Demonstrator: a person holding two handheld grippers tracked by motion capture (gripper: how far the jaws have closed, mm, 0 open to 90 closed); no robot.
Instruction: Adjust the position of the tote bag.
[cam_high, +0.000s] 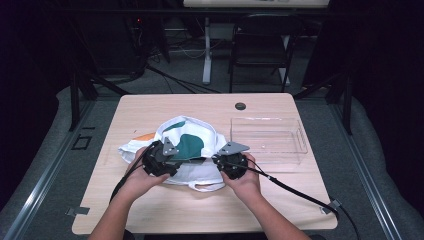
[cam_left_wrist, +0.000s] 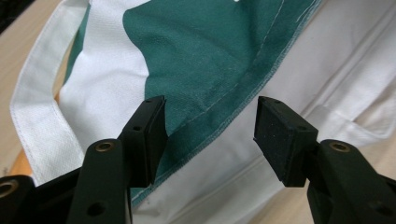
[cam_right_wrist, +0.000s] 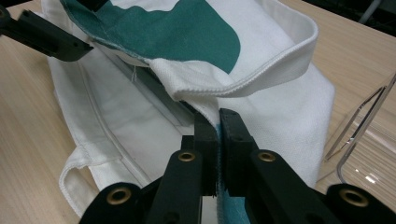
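Two handheld grippers, both matt black: the left gripper (cam_high: 161, 159) and the right gripper (cam_high: 231, 163) each carry a grey three-cornered plate on top, and a black cable trails from each toward the near edge of the table. The person's forearms are bare, with no sleeves, watch or gloves to be seen. In the left gripper view, its fingers (cam_left_wrist: 149, 135) are blocky black pads with a fine-grained face, mounted on flat black arms pierced by brass-ringed screw holes. In the right gripper view, the fingers (cam_right_wrist: 206, 144) show the same squared black pads, small bolt holes along their sides and brass-coloured eyelets on the arms below.
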